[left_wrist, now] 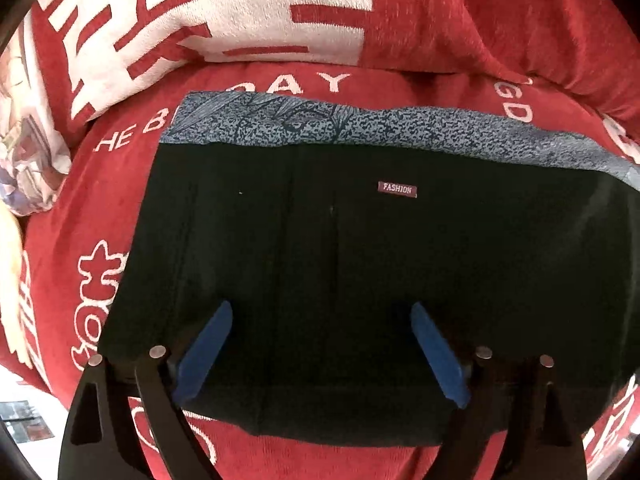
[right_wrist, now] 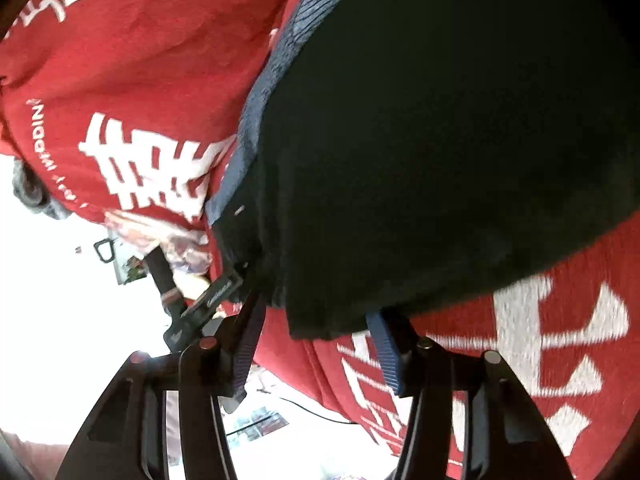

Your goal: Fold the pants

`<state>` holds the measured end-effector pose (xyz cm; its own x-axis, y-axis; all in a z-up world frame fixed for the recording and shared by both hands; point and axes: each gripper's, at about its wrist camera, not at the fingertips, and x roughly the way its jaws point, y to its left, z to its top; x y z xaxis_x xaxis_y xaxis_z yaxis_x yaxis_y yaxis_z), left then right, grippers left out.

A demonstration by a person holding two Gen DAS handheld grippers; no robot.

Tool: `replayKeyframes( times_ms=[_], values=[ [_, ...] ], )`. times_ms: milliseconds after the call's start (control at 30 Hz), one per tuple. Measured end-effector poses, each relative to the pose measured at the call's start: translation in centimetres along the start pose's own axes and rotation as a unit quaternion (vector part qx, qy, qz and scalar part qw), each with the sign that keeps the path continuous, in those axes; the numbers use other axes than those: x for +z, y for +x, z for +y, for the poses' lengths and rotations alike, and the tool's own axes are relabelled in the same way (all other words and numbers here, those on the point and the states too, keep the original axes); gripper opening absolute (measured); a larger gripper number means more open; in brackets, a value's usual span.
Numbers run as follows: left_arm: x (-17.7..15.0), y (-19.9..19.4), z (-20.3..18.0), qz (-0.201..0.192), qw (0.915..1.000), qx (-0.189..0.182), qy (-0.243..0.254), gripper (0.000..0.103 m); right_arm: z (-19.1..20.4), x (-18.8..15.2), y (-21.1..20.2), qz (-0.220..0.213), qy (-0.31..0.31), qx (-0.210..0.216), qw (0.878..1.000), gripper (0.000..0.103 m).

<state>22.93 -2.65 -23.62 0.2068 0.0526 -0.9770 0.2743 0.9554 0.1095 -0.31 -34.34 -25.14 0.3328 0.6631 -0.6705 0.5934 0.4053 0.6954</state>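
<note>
The black pants lie folded into a compact rectangle on a red blanket, with a blue-grey patterned waistband along the far edge and a small "FASHION" label. My left gripper is open and empty, hovering over the near half of the pants, its blue pads spread wide. In the right wrist view the pants fill the upper right. My right gripper is open at the pants' near corner, and the fabric edge hangs between its blue pads.
The red blanket with white lettering covers the surface. A red-and-white cushion lies behind the pants, and a floral fabric sits at the left. In the right wrist view the blanket's edge drops off toward a bright floor at the left.
</note>
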Motion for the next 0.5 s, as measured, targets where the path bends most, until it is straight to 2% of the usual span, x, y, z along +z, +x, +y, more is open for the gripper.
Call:
replayKeyframes(
  times_ms=[33, 67, 167, 233, 267, 300, 333, 367, 400, 433, 500],
  values=[
    [-0.1, 0.0, 0.2, -0.001, 1.0, -0.006, 0.003, 0.091, 0.0, 0.2, 0.1, -0.002, 0.006, -0.003, 1.0, 0.022],
    [-0.2, -0.1, 0.5, -0.002, 0.9999, -0.012, 0.006, 0.091, 0.1, 0.6, 0.2, -0.003, 0.015, -0.021, 1.0, 0.008],
    [-0.5, 0.0, 0.7, -0.008, 0.9997, -0.018, 0.016, 0.091, 1.2, 0.3, -0.8, -0.019, -0.009, -0.027, 0.999, 0.009],
    [-0.7, 0.0, 0.3, -0.009, 0.9996, -0.007, 0.027, 0.091, 0.9, -0.7, -0.7, -0.025, -0.02, -0.054, 0.998, 0.009],
    [-0.8, -0.1, 0.1, -0.006, 0.9996, -0.001, 0.029, 0.091, -0.4, -1.2, -0.3, -0.019, -0.002, -0.068, 0.998, 0.009],
    [-0.7, -0.5, -0.2, 0.001, 0.9996, 0.002, 0.026, 0.091, -1.8, -1.7, -0.1, -0.015, 0.023, -0.064, 0.998, 0.007],
    [-0.7, -0.8, -0.1, 0.009, 0.9998, 0.0, 0.02, 0.091, -2.6, -2.1, -0.5, -0.016, 0.045, -0.044, 0.998, 0.008],
    [-0.8, -1.4, 0.0, 0.015, 0.9998, -0.006, 0.01, 0.091, -2.4, -2.3, -0.9, -0.008, 0.047, -0.052, 0.998, 0.016],
    [-0.9, -2.1, -0.2, 0.018, 0.9997, -0.017, 0.002, 0.091, -2.0, -2.4, -1.3, 0.004, 0.032, -0.076, 0.997, 0.028],
    [-1.0, -2.7, -0.5, 0.02, 0.9994, -0.03, -0.003, 0.091, -1.0, -2.6, -2.2, 0.017, -0.004, -0.119, 0.993, 0.029],
    [-1.5, -4.3, -2.6, 0.015, 0.9989, -0.044, 0.01, 0.091, 1.2, -2.7, -4.4, 0.012, -0.074, -0.157, 0.985, 0.029]
  ],
)
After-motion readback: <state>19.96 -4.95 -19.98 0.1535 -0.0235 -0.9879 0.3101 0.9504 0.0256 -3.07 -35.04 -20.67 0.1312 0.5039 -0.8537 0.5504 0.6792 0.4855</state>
